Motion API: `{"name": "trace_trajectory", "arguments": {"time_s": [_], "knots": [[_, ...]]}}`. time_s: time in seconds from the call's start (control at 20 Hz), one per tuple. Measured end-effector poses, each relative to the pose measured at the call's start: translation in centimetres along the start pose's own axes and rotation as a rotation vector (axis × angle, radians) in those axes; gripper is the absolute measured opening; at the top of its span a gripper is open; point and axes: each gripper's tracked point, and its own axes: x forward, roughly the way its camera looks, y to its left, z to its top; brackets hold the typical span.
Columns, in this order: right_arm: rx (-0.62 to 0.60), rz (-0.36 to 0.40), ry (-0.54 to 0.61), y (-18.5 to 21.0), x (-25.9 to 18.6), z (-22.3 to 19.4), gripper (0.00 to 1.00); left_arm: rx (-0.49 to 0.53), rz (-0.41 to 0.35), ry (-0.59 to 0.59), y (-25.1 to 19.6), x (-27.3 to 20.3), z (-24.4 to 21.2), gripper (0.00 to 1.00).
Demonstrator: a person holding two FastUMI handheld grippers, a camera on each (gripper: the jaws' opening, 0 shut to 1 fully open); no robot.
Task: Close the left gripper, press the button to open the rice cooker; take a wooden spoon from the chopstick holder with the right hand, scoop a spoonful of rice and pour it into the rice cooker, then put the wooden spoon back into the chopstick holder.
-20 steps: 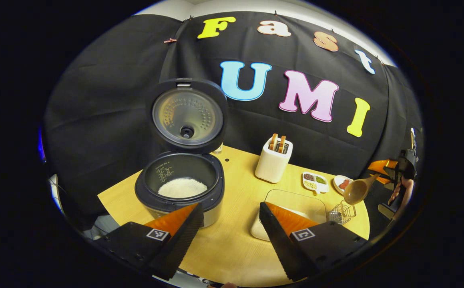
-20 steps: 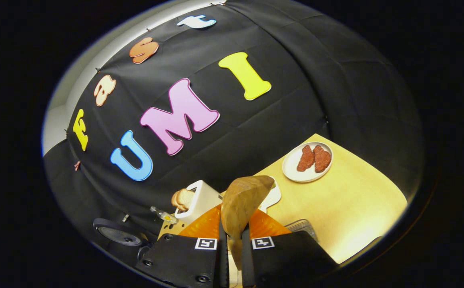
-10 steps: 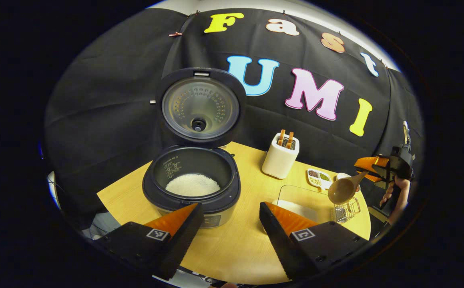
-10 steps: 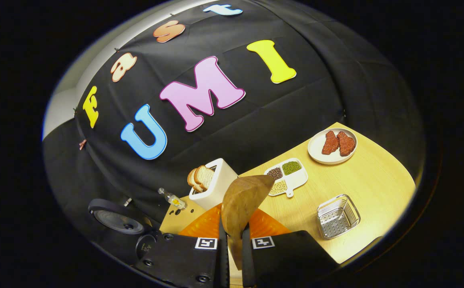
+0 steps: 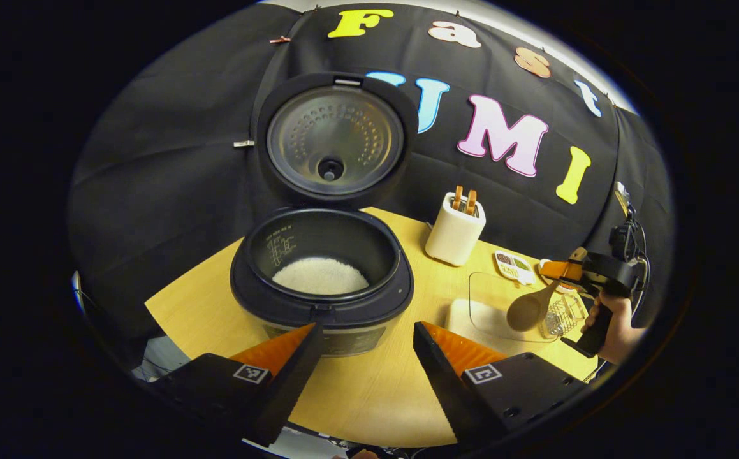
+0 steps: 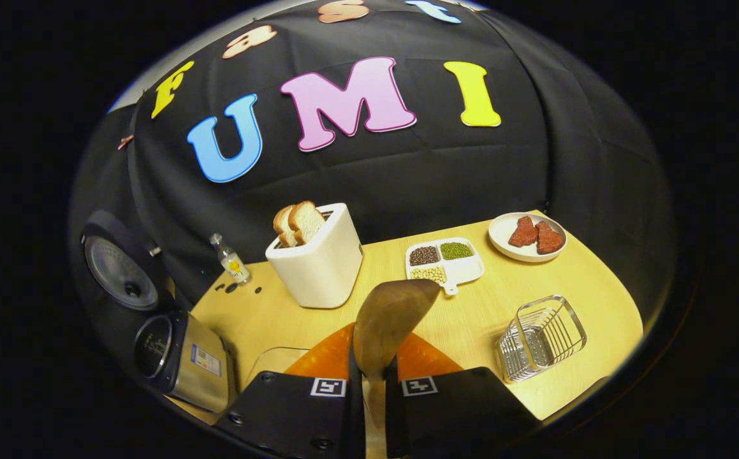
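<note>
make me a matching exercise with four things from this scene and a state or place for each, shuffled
Things:
1. rice cooker
2. wooden spoon
3. toaster
4. wire basket

States:
a. holds two bread slices
b. lid up, rice inside
c. stands empty on the table
d. clamped between the right gripper's fingers

Pairs: 1-b, 2-d, 3-a, 4-c
</note>
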Motion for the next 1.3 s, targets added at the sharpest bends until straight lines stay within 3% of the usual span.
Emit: {"name": "trace_trajectory", "arguments": {"time_s": [0.15,0.3,0.5,0.9,1.05,1.3], "knots": [[-0.074,0.000,0.020,0.8,0.0,-2.4,0.17,0.049,0.012,-0.015,1.7,-0.2,0.3,0.95],[-0.053,-0.018,0.013,1.9,-0.7,-3.3,0.17,0.059,0.001,-0.021,2.4,-0.6,0.6,0.96],[-0.009,0.010,0.098,4.8,-1.4,-5.8,0.17,0.055,-0.020,-0.017,2.8,-0.9,0.7,0.96],[0.230,0.060,0.224,7.6,-1.7,-6.6,0.17,0.055,-0.033,-0.025,4.0,-1.6,1.0,0.96],[0.255,0.052,0.238,7.0,-2.3,-6.6,0.17,0.046,-0.025,-0.028,4.2,-1.8,0.9,0.96],[0.417,0.037,0.263,5.3,-3.2,-5.6,0.17,0.037,-0.019,-0.038,4.2,-2.1,1.3,0.96]]}}
